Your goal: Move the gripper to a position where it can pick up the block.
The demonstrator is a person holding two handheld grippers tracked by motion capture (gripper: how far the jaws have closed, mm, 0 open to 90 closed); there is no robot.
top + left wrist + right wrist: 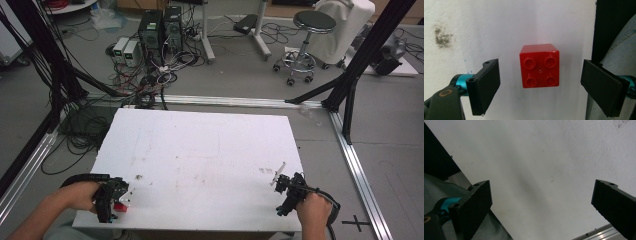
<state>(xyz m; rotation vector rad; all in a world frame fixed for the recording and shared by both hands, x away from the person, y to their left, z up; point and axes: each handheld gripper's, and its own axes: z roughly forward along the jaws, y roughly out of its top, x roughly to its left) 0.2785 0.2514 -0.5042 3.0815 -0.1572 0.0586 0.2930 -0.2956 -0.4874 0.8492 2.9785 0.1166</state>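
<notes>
between the left gripper's (540, 87) wide-apart jaws lies a red brick (539, 65), untouched; right gripper (549, 207) spread too

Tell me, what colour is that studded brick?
Red brick, clearest in the left gripper view.

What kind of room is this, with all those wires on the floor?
Most likely a research lab set up for recording. A white table stands inside a black metal frame, with computer towers and tangled cables behind it, and a rolling stool nearby.
</notes>
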